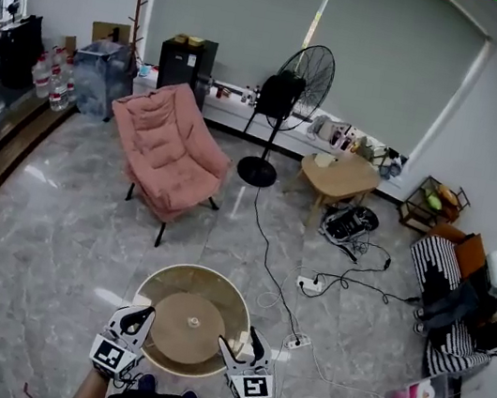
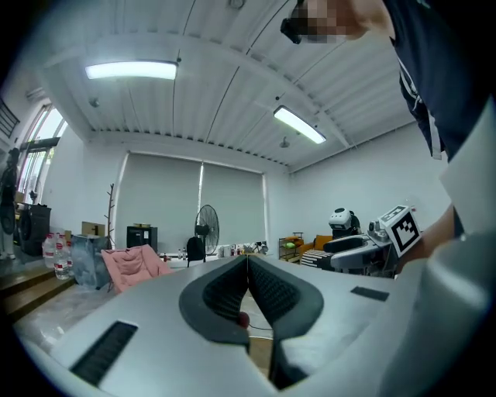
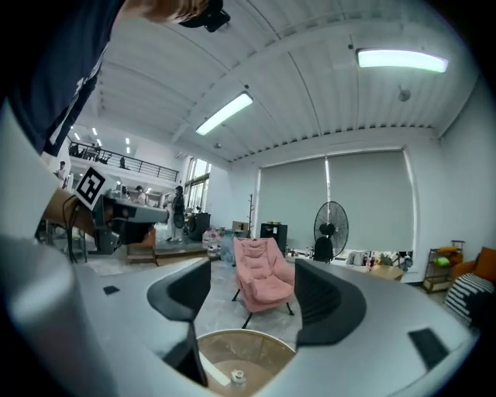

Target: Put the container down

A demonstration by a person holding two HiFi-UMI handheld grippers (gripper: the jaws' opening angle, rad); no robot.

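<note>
L gripper [image 1: 138, 319] is clamped on the left rim of the round container [image 1: 192, 320], which hangs low over the floor [image 1: 52, 235]. R gripper [image 1: 234, 348] is spread wide at the opposite rim, not gripping. Lower it slow & level w/ R steadying it, and let go only once the base sits flat.

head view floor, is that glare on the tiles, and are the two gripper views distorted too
Head view: pale reflected streaks on the glossy floor, edges bowed by the wide lens. Left gripper view: ceiling lamp blown white, dark corners. Right gripper view: same bowing, tube lamp blown white, pink chair sharp.
</note>
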